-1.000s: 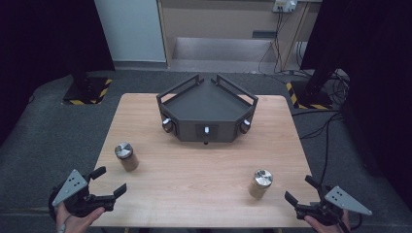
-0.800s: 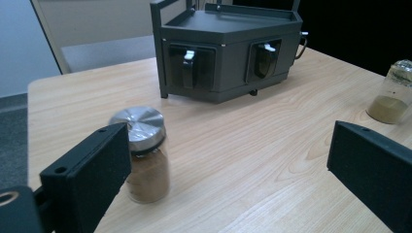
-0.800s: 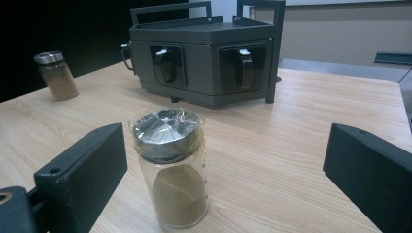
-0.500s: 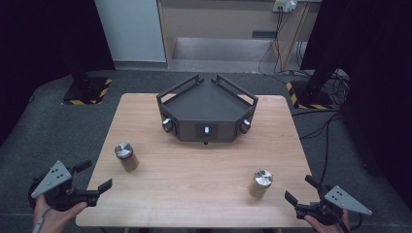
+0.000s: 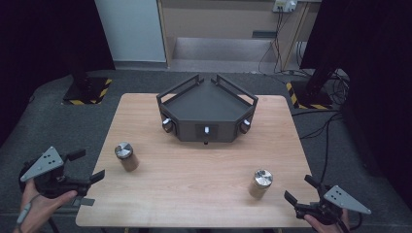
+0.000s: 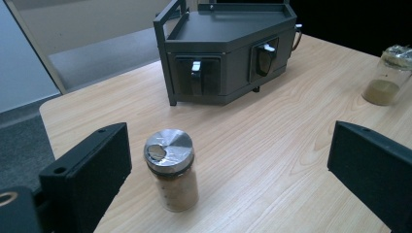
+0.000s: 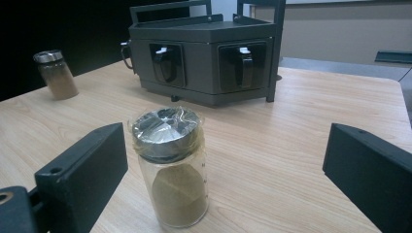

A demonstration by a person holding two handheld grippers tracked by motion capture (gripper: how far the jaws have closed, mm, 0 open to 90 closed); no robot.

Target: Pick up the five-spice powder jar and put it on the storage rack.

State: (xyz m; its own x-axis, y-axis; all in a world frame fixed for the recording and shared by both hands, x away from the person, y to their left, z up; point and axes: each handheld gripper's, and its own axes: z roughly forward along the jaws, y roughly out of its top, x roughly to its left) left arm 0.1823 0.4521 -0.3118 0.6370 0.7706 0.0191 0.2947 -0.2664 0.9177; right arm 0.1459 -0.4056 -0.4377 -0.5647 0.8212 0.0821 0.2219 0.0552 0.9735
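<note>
Two glass jars of brown powder with metal lids stand on the wooden table (image 5: 194,199). The left jar (image 5: 126,155) (image 6: 171,174) is a little ahead of my left gripper (image 5: 91,165) (image 6: 228,170), which hangs open off the table's front-left corner. The right jar (image 5: 261,182) (image 7: 172,177) stands just ahead of my right gripper (image 5: 297,187) (image 7: 223,174), also open, near the front-right corner. Neither gripper touches a jar. Each gripper view also shows the other jar far off: the right jar (image 6: 388,75) and the left jar (image 7: 54,74).
A dark grey angular box (image 5: 206,109) (image 6: 228,53) (image 7: 204,58) with handled drawer fronts and an open railed top sits at the table's back centre. Grey carpet surrounds the table, with cables at the right and stands with yellow-black striped bases at the far corners.
My left gripper has moved left and outward, from over the table's front-left corner to beyond its edge. The right gripper and both jars have stayed put.
</note>
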